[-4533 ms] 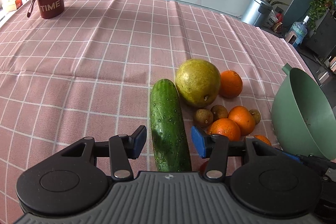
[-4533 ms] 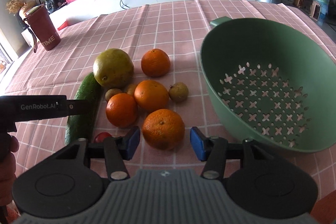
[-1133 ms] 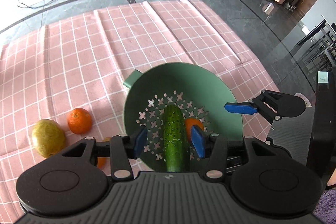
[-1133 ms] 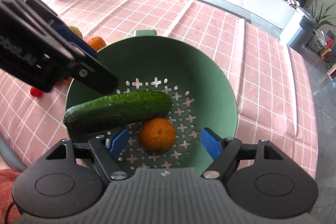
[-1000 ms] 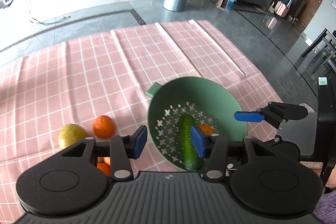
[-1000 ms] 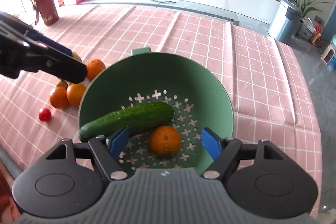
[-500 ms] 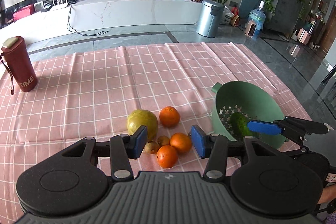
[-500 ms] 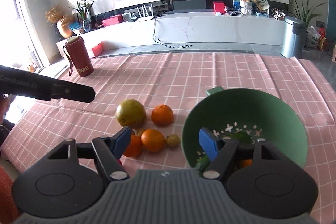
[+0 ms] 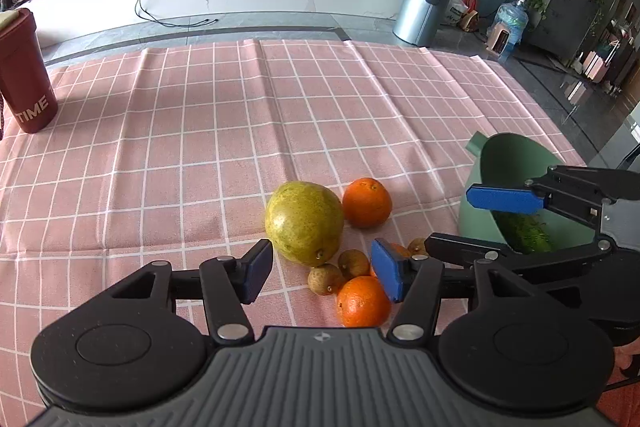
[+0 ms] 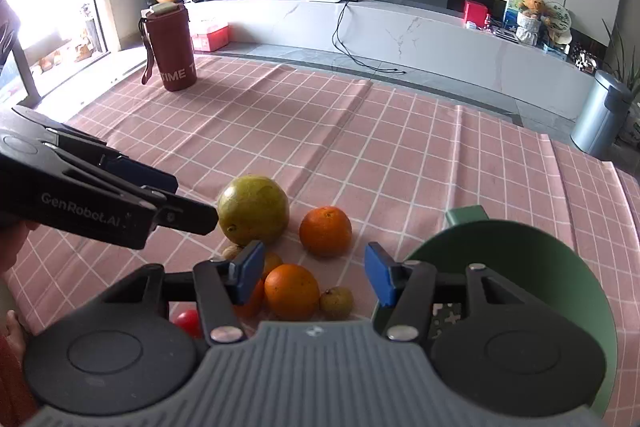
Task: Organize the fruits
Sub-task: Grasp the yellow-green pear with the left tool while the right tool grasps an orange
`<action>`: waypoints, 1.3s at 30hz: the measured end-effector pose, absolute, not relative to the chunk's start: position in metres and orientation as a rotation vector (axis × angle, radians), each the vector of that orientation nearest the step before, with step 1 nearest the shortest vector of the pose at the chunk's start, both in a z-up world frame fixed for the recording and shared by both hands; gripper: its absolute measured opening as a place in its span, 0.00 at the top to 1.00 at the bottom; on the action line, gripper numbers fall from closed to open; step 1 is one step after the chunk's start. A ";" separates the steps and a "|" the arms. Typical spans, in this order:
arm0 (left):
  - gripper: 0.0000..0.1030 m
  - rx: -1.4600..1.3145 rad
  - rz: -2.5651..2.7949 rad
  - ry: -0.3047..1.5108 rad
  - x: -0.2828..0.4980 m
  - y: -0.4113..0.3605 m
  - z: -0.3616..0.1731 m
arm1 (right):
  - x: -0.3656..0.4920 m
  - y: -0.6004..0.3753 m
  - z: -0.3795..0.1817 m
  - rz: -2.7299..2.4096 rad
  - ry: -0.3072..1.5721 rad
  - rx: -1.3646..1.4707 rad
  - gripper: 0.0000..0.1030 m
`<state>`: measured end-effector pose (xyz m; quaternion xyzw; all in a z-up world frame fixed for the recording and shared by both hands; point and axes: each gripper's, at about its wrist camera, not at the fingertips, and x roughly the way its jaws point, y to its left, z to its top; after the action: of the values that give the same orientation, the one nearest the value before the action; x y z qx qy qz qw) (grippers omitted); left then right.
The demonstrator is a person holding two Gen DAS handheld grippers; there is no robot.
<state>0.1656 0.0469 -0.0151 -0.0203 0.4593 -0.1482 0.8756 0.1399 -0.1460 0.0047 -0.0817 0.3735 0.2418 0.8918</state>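
A big yellow-green fruit [image 9: 304,223], three oranges and several small brown fruits [image 9: 325,279] lie clustered on the pink checked cloth. My left gripper [image 9: 322,271] hovers just before them, its jaws opening with nothing gripped. In the right wrist view an orange [image 10: 292,291] shows between the pads of my right gripper [image 10: 314,275], whose jaws are closing without touching it. Another orange [image 10: 326,231] and the big fruit [image 10: 254,209] lie beyond. The green colander [image 9: 516,167] at the right holds a cucumber [image 9: 524,229]. The right gripper [image 9: 450,219] reaches across in front of it.
A dark red tumbler marked TIME [image 9: 24,75] stands at the far left of the table. A cherry tomato [image 10: 187,321] lies near the table's front edge. The left gripper [image 10: 184,201] comes in from the left beside the big fruit. A steel bin [image 9: 424,9] stands on the floor beyond.
Both grippers swung from over the colander, where the cucumber and an orange now lie, back to the fruit cluster. The left jaws widened and the right jaws narrowed.
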 end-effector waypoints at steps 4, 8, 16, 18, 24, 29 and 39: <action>0.28 -0.079 -0.317 0.983 0.181 0.051 -0.027 | 0.166 -0.132 -0.007 0.570 0.825 -0.246 0.53; 0.28 -0.118 -0.311 1.023 0.196 0.055 -0.037 | 0.187 -0.121 -0.021 0.602 0.880 -0.351 0.53; 0.27 -0.105 -0.317 1.075 0.218 0.049 -0.050 | 0.215 -0.108 -0.035 0.678 0.949 -0.423 0.54; 0.27 -0.115 -0.320 1.086 0.221 0.050 -0.051 | 0.220 -0.105 -0.038 0.684 0.965 -0.429 0.54; 0.27 -0.143 -0.334 1.115 0.227 0.052 -0.057 | 0.234 -0.097 -0.045 0.675 1.008 -0.439 0.54; 0.30 -0.177 -0.341 1.127 0.228 0.054 -0.061 | 0.242 -0.094 -0.051 0.668 1.038 -0.452 0.54; 0.31 -0.185 -0.315 1.126 0.226 0.052 -0.058 | 0.243 -0.094 -0.059 0.653 1.061 -0.434 0.59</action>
<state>0.2264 0.0522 -0.0577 -0.0873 0.5308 -0.1484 0.8298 0.2428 -0.0938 -0.0586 -0.2018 0.4930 0.3032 0.7902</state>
